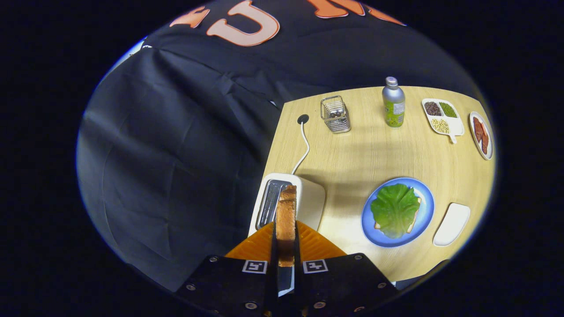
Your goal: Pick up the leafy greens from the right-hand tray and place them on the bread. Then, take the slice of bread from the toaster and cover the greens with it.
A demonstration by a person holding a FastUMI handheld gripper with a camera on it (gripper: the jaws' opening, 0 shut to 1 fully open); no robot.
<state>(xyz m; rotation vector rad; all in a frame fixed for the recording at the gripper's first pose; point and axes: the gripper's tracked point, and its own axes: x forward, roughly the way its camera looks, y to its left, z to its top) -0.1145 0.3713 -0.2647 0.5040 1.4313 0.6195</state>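
My gripper [286, 240] is shut on a slice of toasted bread [286, 215], held edge-on between both fingers and lifted above the white toaster [308, 200]. The toaster's open slots lie just beyond the fingers, at the table's left edge. To the right of the toaster sits a blue plate [425, 207] carrying a slice of bread [414, 222] with a green lettuce leaf [395, 209] spread over it. Only the bread's edges peek out from under the leaf.
An empty white tray [451, 223] lies right of the plate. At the back of the wooden table [374, 149] stand a wire basket [335, 114], a metal bottle [393, 102], a divided dish of beans [442, 116] and a plate of red slices [481, 134]. The toaster's cord [304, 147] runs to a grommet.
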